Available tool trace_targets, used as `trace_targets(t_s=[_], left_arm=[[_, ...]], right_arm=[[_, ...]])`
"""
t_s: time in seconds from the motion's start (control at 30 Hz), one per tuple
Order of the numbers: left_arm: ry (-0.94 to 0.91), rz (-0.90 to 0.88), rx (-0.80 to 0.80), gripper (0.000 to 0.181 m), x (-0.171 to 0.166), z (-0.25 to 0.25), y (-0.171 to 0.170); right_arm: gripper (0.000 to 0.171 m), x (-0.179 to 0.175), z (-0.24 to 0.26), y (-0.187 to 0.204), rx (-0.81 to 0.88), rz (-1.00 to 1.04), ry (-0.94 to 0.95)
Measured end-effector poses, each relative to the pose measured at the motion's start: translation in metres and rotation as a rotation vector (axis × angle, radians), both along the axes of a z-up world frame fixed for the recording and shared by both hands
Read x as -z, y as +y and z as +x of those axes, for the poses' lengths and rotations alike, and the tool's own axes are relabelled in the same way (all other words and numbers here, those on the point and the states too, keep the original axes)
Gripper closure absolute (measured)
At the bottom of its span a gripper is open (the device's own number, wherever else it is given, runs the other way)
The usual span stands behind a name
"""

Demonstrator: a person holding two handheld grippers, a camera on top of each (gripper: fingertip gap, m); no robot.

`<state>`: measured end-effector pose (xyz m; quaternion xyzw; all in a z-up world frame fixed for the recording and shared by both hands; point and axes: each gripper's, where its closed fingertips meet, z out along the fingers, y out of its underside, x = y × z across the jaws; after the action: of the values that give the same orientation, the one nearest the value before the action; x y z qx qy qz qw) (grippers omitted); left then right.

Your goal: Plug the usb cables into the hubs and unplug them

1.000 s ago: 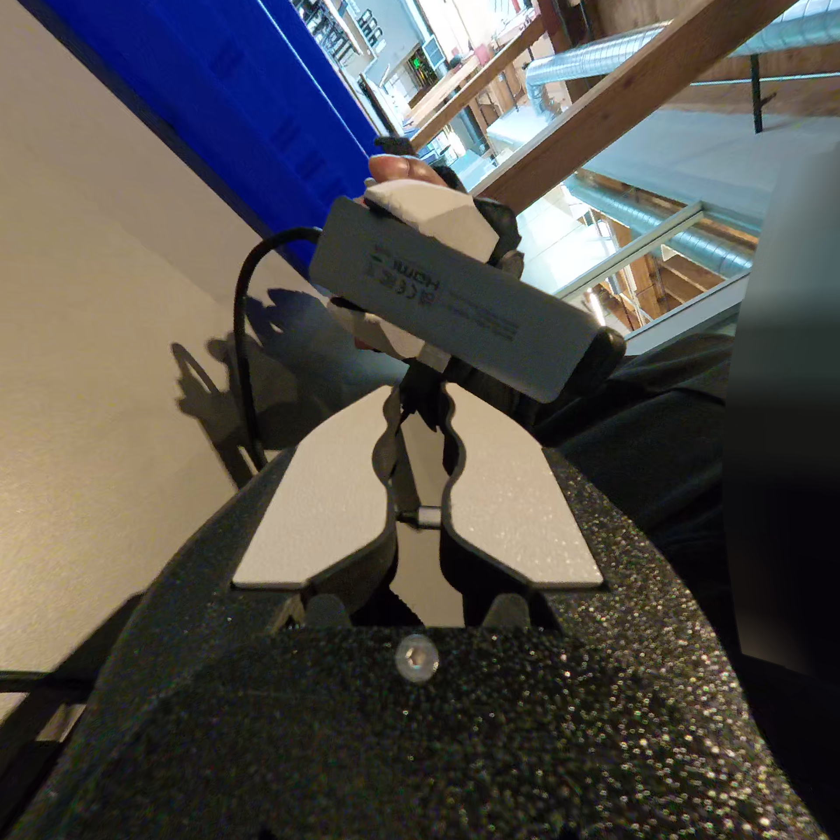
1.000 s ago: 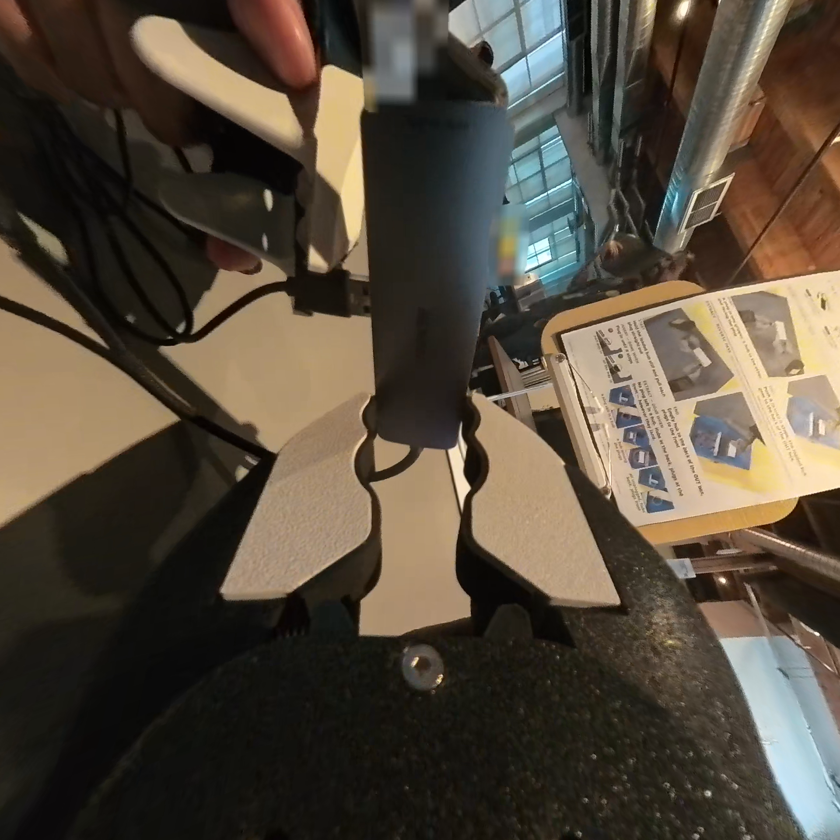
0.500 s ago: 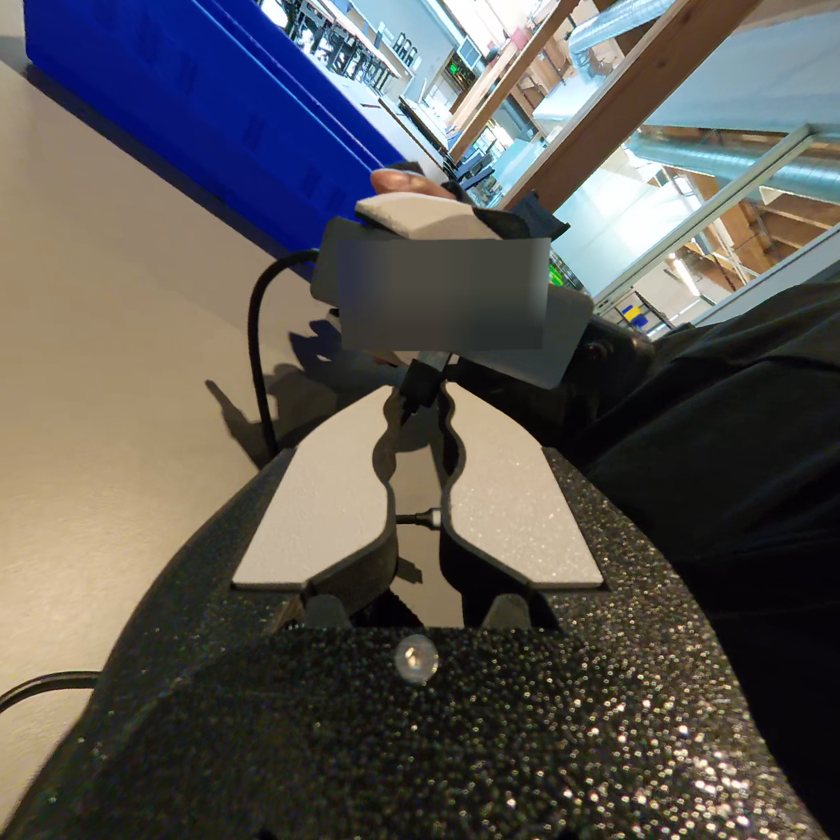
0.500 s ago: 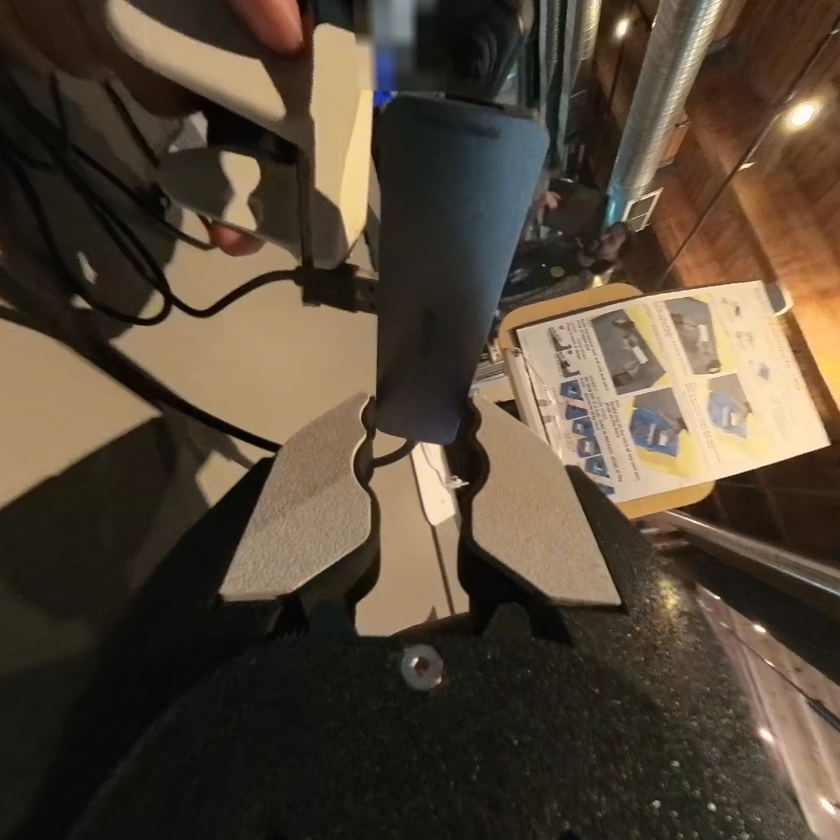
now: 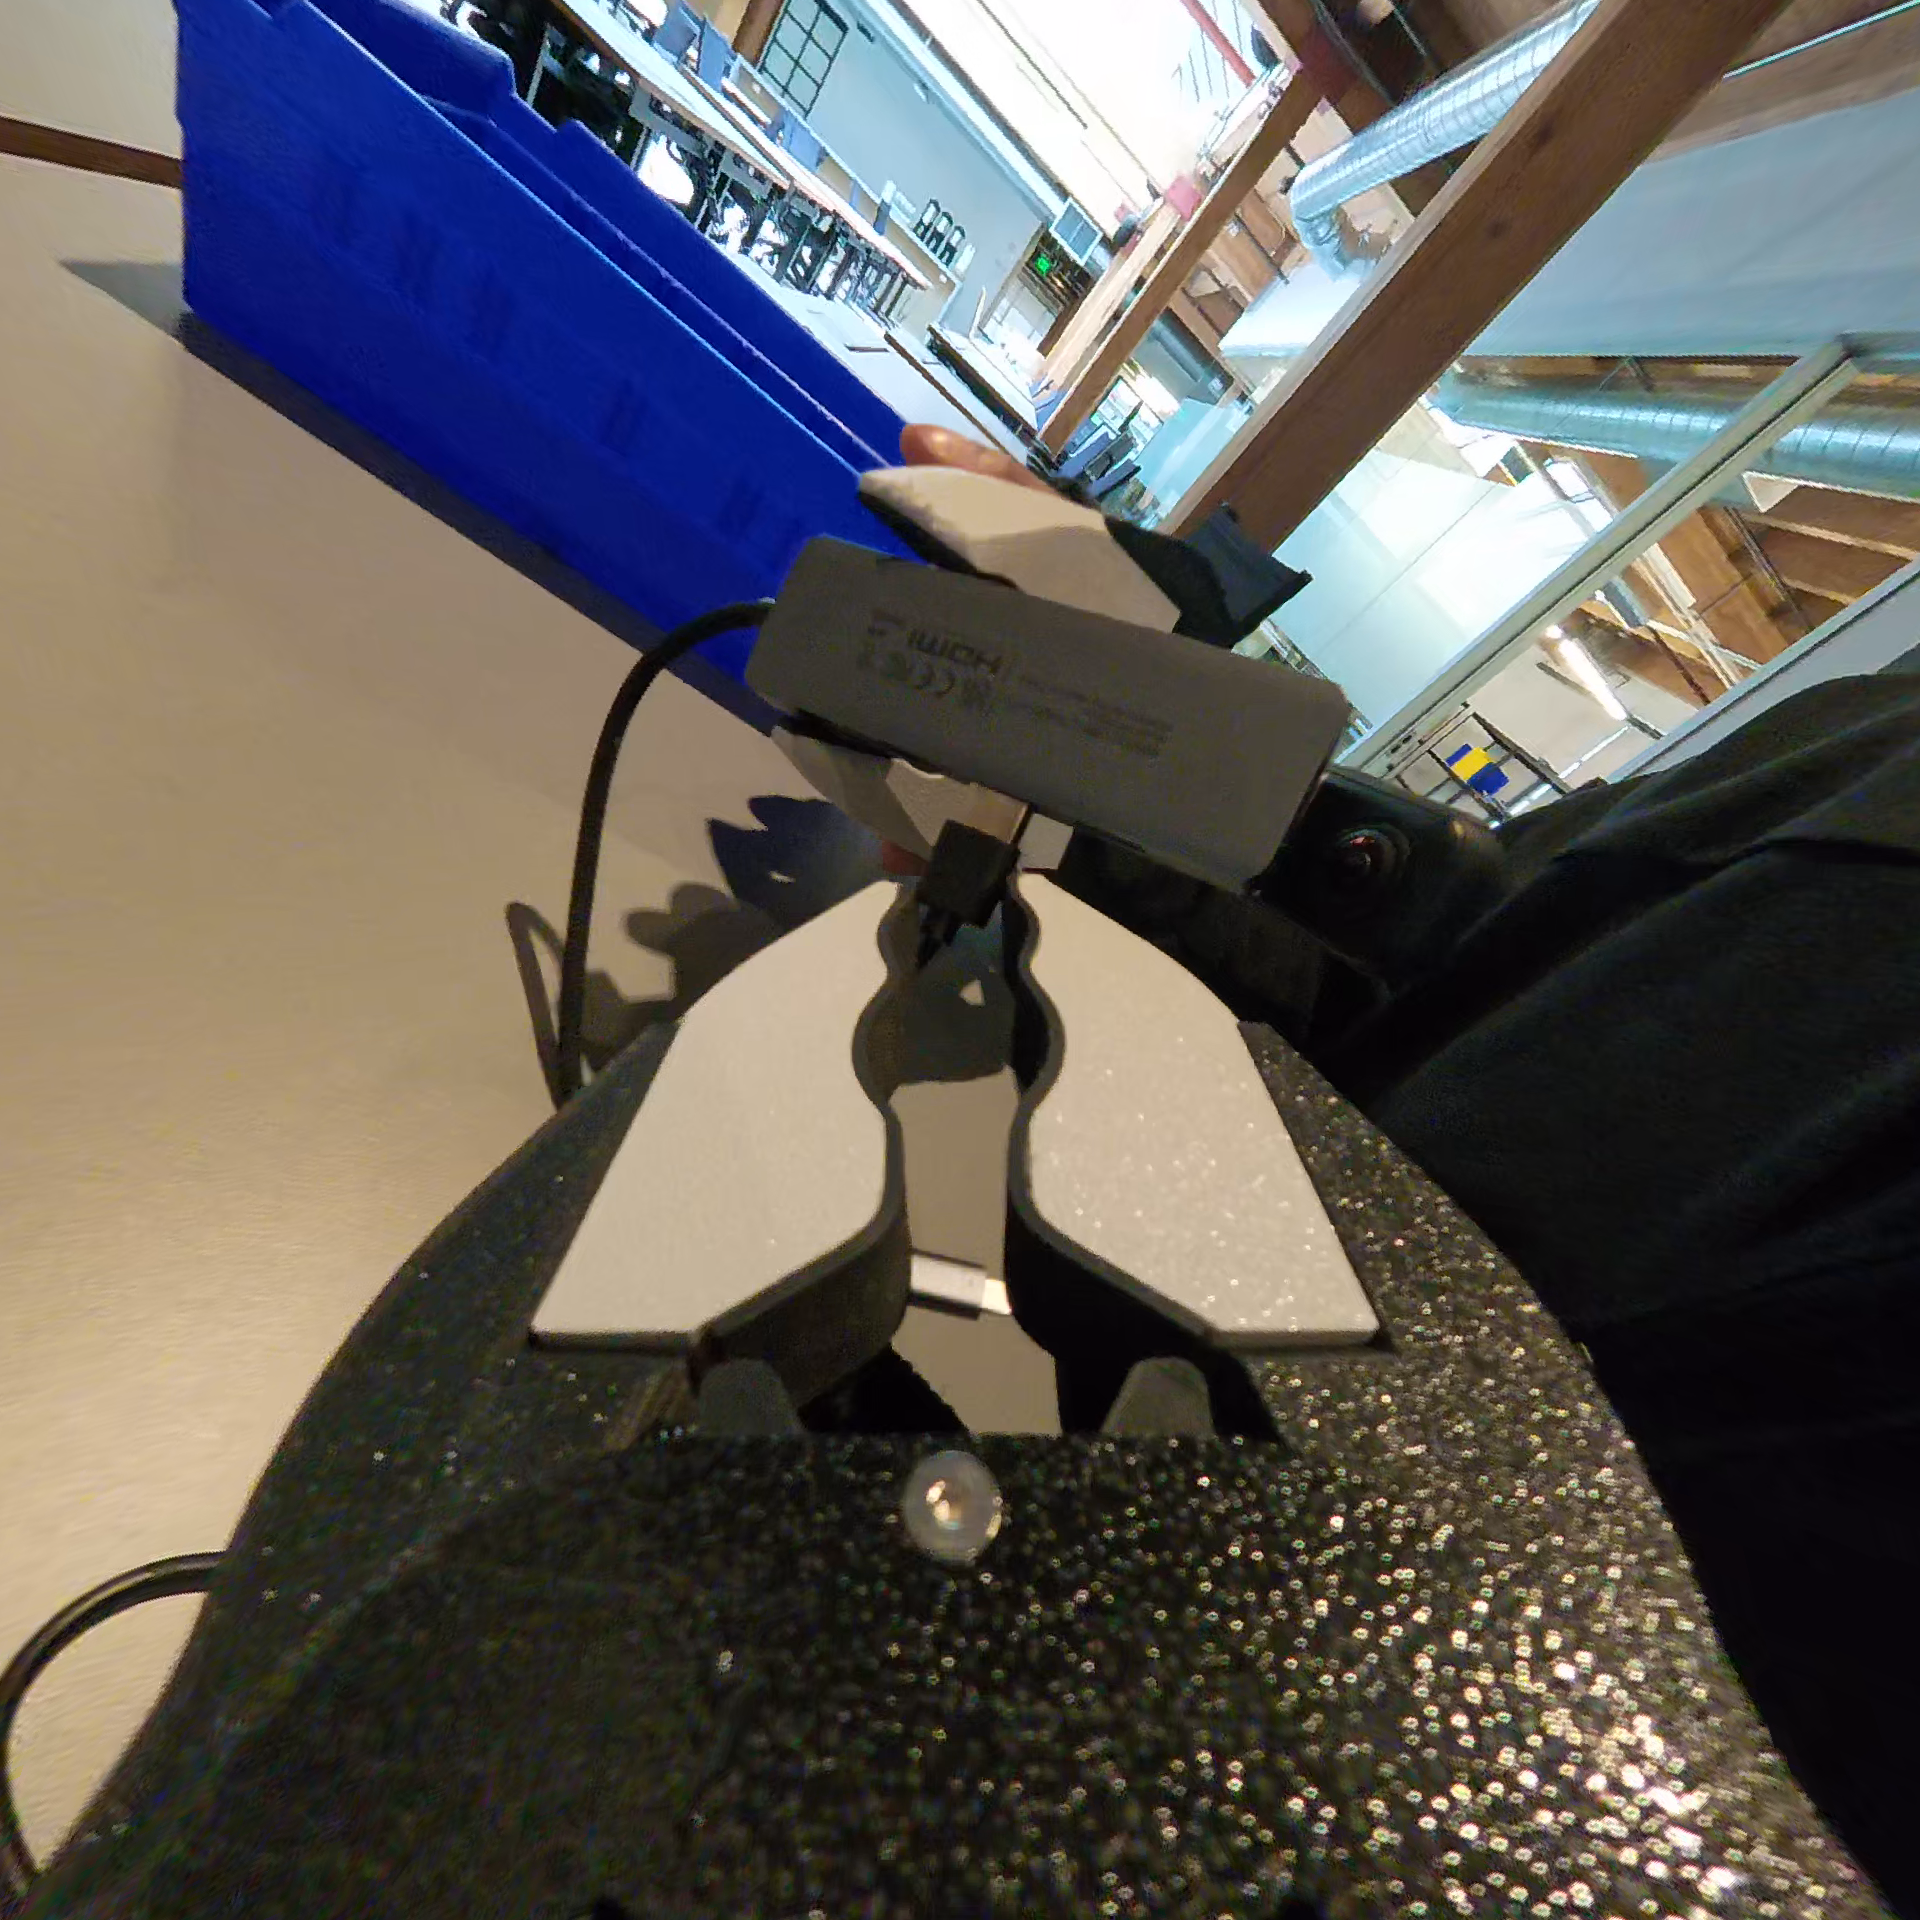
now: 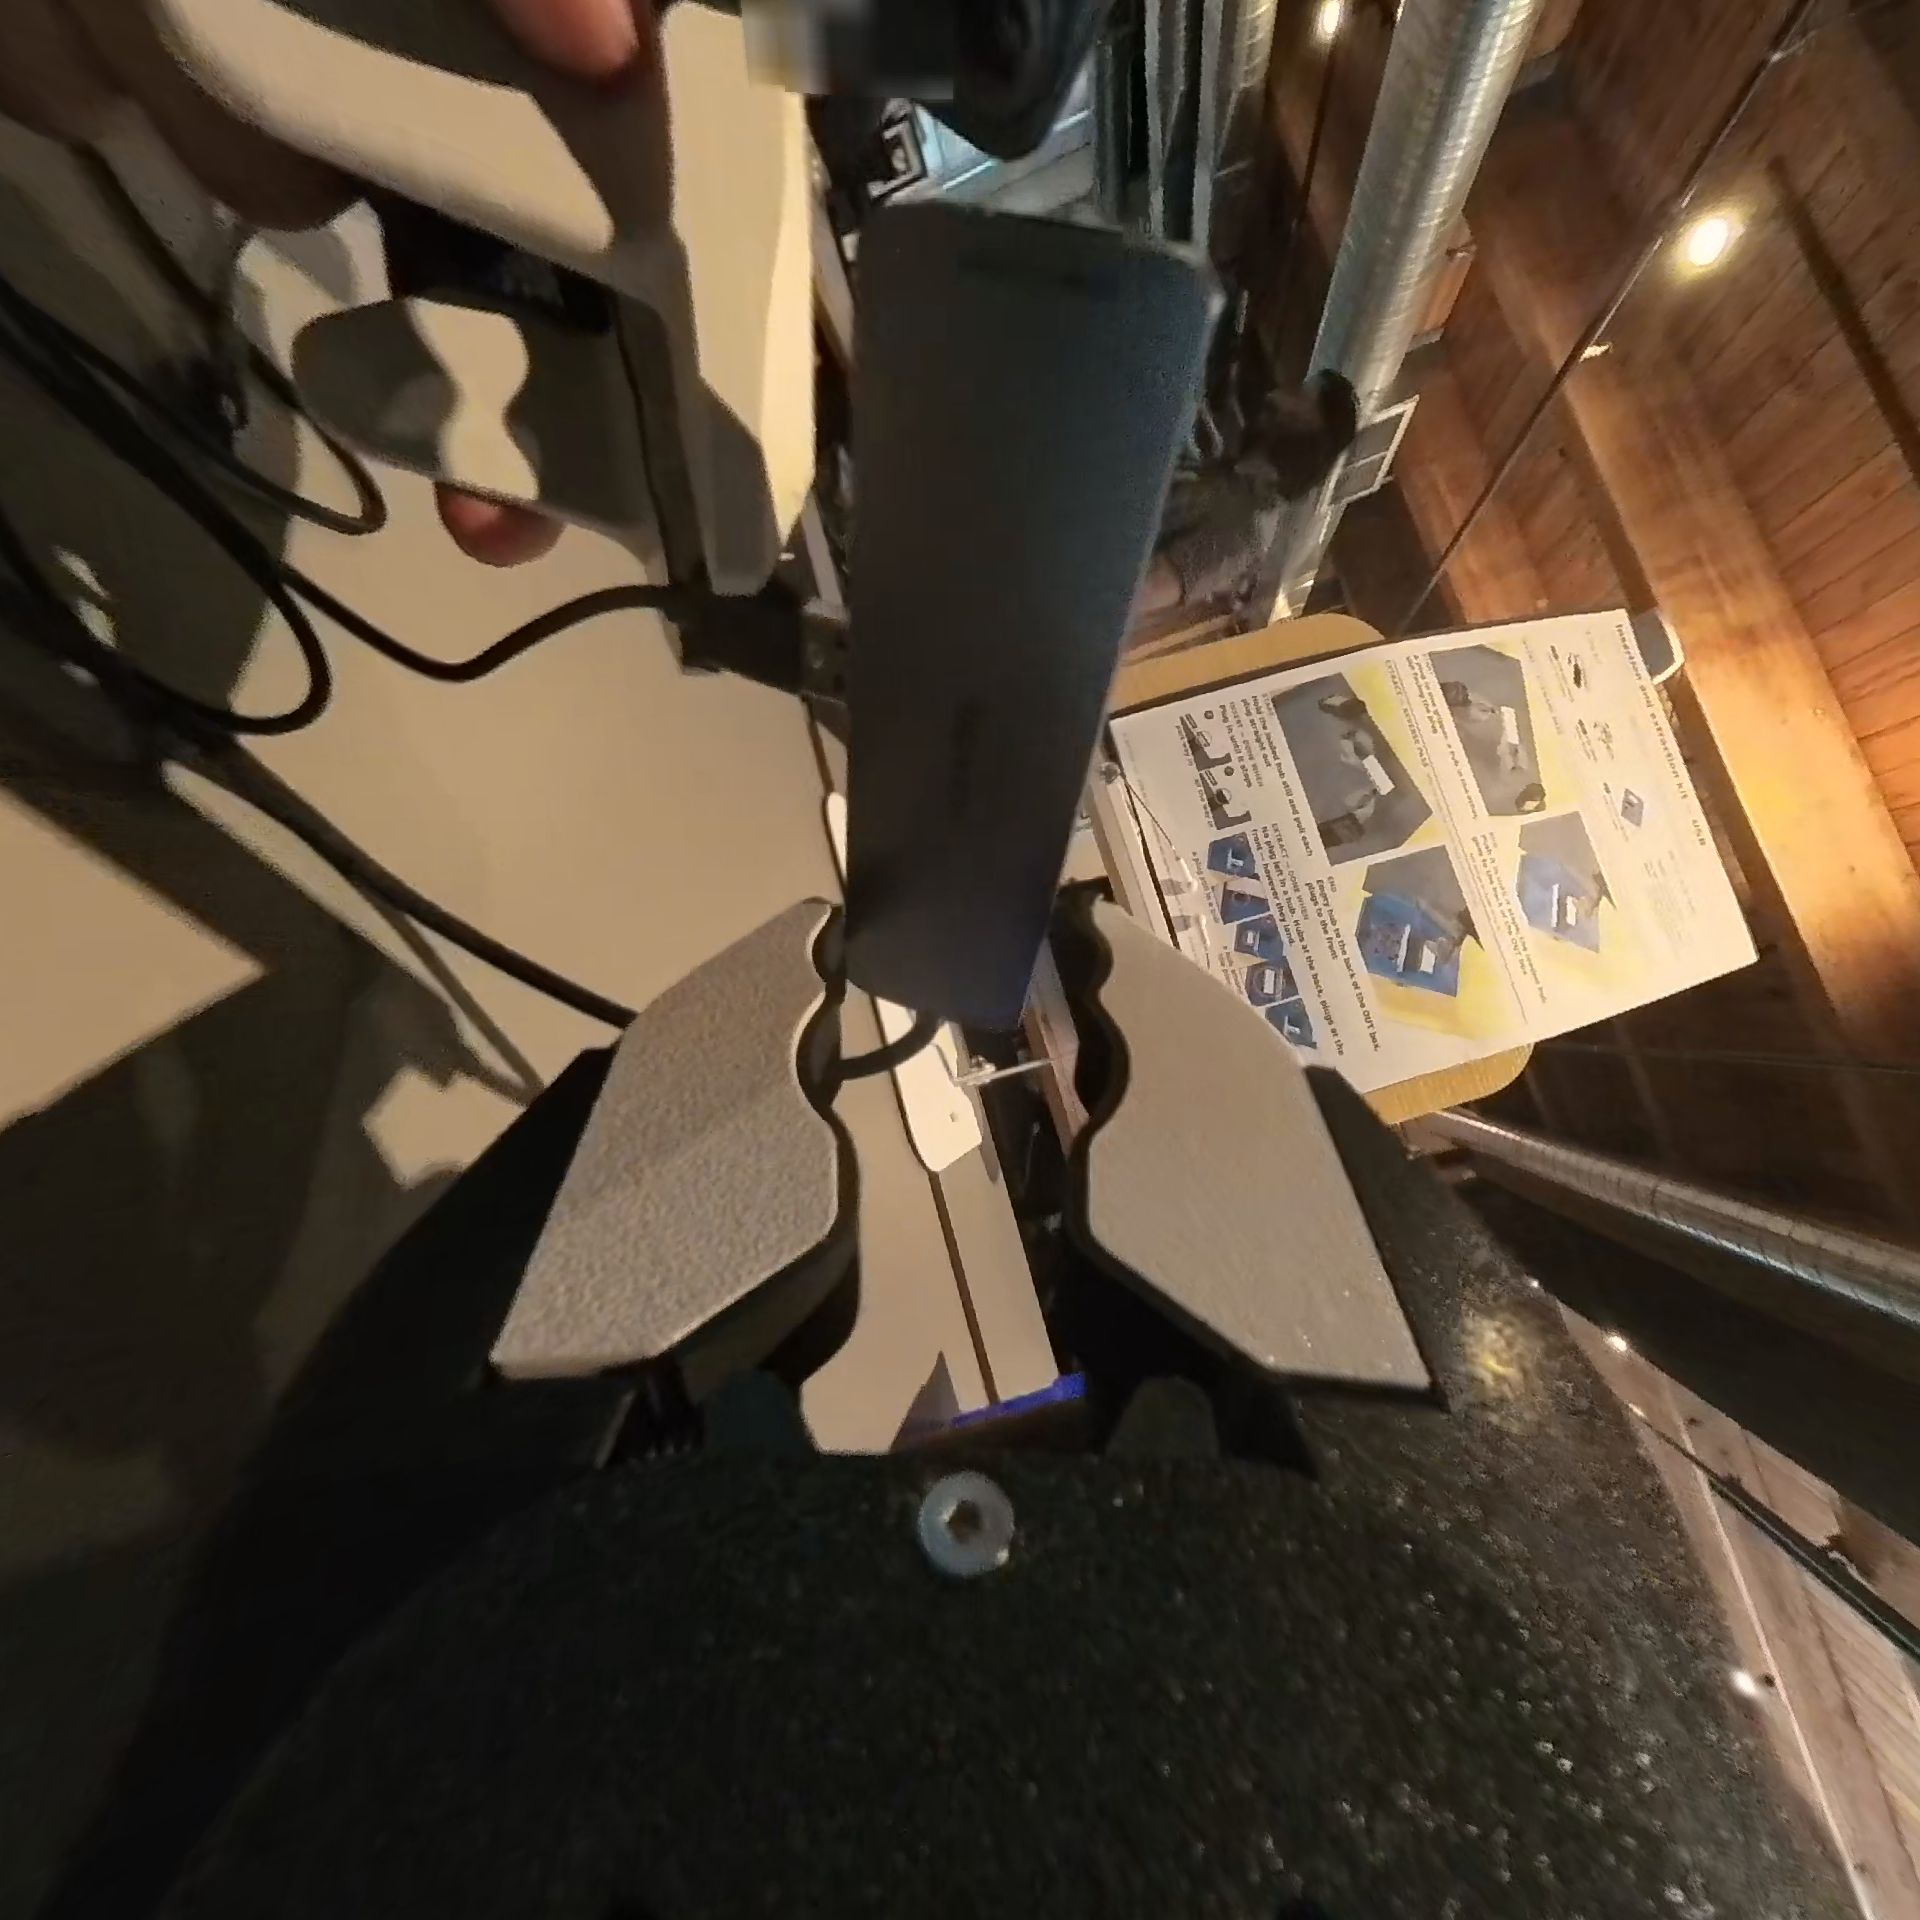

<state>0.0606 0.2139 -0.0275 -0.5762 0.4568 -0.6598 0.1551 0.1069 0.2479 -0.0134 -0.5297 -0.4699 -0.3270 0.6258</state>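
A grey USB hub is held in the air by my right gripper, which is shut on its lower end; the hub stands up from the fingers. My left gripper is shut on a black USB plug that sits in a port on the hub's side. In the right wrist view the plug meets the hub's left edge with a little metal showing. The hub's own black cable loops down to the table. The right gripper's white fingers clamp the hub from both sides.
A blue bin stands on the beige table behind the hub. Black cables lie on the table. An illustrated instruction sheet on a board is off to the right. A person's dark sleeve fills the right side. My hands' fingertips stand some 6 cm from each other.
Both grippers have swung together, so the backgrounds shifted. The hub now leans more to the right in the right wrist view. The plug stays at the hub and both grips hold.
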Motion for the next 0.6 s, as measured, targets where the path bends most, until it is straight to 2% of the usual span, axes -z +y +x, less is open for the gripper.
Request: trace_targets(t_s=[0.2, 0.37, 0.5, 0.6], left_arm=[[-0.022, 0.021, -0.007, 0.166, -0.001, 0.001, 0.001], [-0.027, 0.031, -0.014, 0.166, 0.000, 0.001, 0.003], [-0.022, 0.057, -0.022, 0.167, 0.002, 0.001, 0.005], [0.002, 0.100, -0.027, 0.167, 0.007, 0.000, 0.007]], right_arm=[[0.118, -0.003, 0.002, -0.002, -0.010, -0.046, 0.092], [0.118, 0.000, 0.001, -0.003, -0.017, -0.094, 0.120], [0.119, 0.002, -0.001, -0.005, -0.034, -0.115, 0.114], [0.130, 0.005, -0.007, -0.012, -0.084, -0.124, 0.064]])
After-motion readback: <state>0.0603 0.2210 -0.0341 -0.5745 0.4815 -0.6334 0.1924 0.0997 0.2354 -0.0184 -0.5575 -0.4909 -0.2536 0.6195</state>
